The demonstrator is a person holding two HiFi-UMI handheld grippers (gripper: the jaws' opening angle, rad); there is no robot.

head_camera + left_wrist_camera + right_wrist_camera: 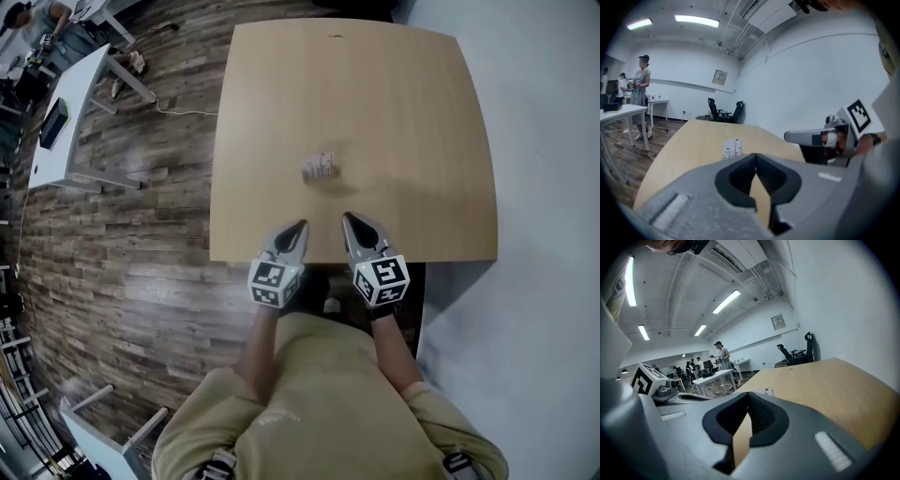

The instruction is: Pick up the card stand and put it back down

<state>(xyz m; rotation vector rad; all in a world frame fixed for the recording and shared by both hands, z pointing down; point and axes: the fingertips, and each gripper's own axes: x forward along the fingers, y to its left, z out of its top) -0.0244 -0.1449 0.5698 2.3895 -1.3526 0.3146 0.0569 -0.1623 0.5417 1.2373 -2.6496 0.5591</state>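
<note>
Light wooden surface [375, 94] in an open office, plank floor around it. The card stand [319, 167] sits near the middle, well ahead of both tongs and roughly between their lines. I'd say the left tongs [300, 228] are a touch nearer than the right tongs [348, 218] — both pinched together, holding nothing. The stand's long side looks crosswise. The left gripper view shows its printed face; the right gripper view catches only a sliver.

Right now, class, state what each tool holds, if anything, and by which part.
Nothing is held. The left tool and right tool are shut and empty; the card stand sits on the table, apart from both.
</note>
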